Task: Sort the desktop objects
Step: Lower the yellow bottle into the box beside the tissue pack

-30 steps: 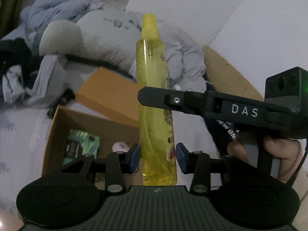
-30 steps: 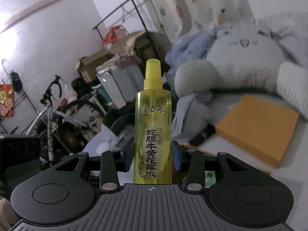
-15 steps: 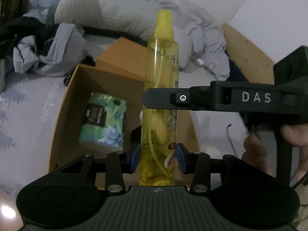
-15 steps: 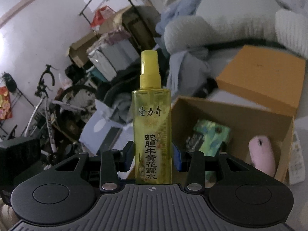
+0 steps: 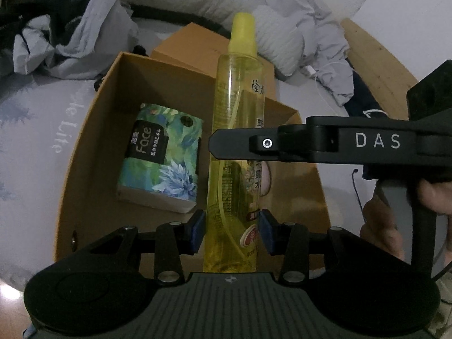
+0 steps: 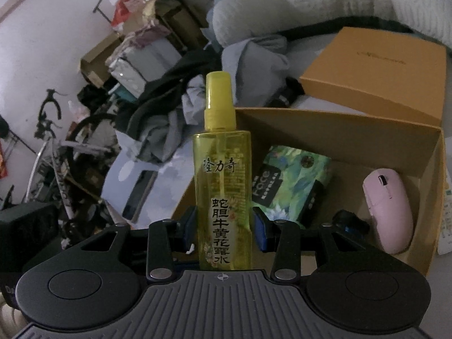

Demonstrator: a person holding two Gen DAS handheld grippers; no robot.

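A tall yellow spray bottle (image 5: 237, 107) stands upright between both grippers, above the open cardboard box (image 5: 93, 130). My left gripper (image 5: 231, 228) is shut on its lower part, blue pads against both sides. My right gripper (image 6: 223, 228) is shut on the same bottle (image 6: 221, 169); one of its black fingers (image 5: 282, 144) crosses the bottle's middle in the left wrist view. In the box (image 6: 339, 124) lie a green floral tissue pack (image 5: 161, 158) (image 6: 291, 180) and a pink mouse (image 6: 387, 212).
The box's orange lid (image 6: 375, 67) lies behind it on the bed. Crumpled grey clothes (image 5: 84, 36) and a plush pillow (image 6: 254, 5) crowd the far side. A bicycle (image 6: 50, 147) and stacked boxes stand left. A hand (image 5: 389, 226) holds the right gripper's handle.
Both grippers have come down with the bottle toward the open box. The box and its contents now fill far more of each view.
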